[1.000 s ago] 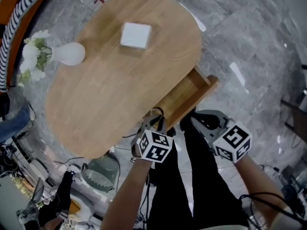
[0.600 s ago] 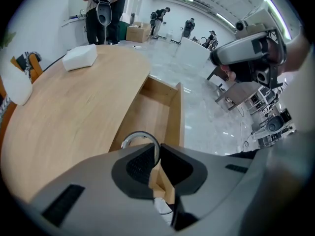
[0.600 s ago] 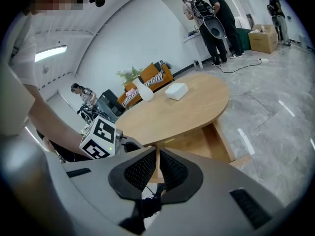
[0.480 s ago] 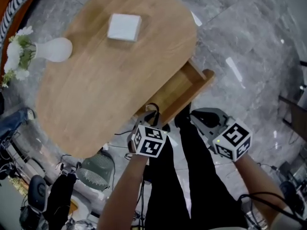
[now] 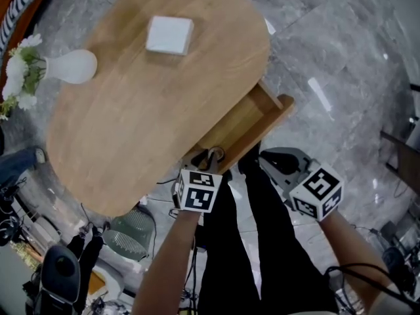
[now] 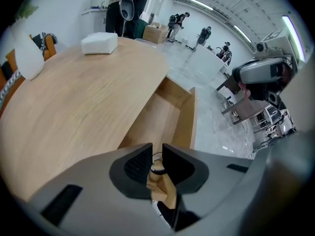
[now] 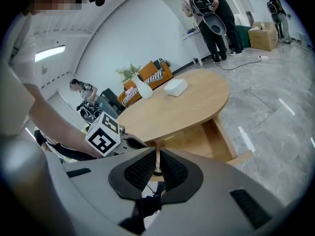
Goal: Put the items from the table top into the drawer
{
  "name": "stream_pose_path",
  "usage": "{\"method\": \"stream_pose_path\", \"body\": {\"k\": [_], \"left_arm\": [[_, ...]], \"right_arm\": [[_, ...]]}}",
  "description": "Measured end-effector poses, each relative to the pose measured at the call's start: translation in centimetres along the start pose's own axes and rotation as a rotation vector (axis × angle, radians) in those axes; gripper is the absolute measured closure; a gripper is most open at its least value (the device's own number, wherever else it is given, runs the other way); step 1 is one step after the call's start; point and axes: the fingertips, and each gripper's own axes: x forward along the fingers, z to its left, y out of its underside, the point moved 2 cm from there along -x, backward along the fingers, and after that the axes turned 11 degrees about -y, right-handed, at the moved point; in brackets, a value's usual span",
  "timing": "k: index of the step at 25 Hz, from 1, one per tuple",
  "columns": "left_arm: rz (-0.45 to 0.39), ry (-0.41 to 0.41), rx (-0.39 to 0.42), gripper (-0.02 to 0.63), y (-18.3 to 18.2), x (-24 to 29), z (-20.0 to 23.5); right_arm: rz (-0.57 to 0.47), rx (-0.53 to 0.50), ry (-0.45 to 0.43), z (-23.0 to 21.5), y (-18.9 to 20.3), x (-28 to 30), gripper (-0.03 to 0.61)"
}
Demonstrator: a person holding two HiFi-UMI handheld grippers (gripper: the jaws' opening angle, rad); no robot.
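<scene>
The left claw [image 6: 157, 151] has sunk slightly, still pinched on the pull [image 6: 157, 168] of the open drawer [image 5: 252, 120] at frame centre, the right claw [image 7: 157, 154] closed empty, while the white box [image 5: 169, 35] and vase [image 5: 72, 66] stay on the bench [image 5: 144, 123] upper left, unstowed.

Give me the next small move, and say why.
Probably open the left gripper and lift it off the drawer front. The drawer already stands open, while the white box and vase sit on the table.
</scene>
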Motion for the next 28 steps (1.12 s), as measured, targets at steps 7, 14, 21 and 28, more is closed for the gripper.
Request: {"method": "stream_pose_path", "body": {"k": [7,14,21,28], "left_arm": [[-0.034,-0.015,-0.023,0.591,-0.2,-1.8,0.5],[-0.079,-0.037,-0.038,0.611,-2.3,-4.6,1.9],[-0.147,-0.048,-0.056,0.612,-4.5,-7.2,3.3],[-0.203,-0.038,-0.115,0.614,-6.2,-9.4,4.6]], "right_arm": [[0.002,-0.022,-0.004,0.6,-1.4,0.6,0.535],[0.005,-0.053,-0.005,1.4,-3.3,0.5,0.535],[0.000,-0.088,-0.004,2.3,-5.4,0.6,0.535],[0.010,-0.107,-0.011,3.0,-6.3,1.2,0.535]]}}
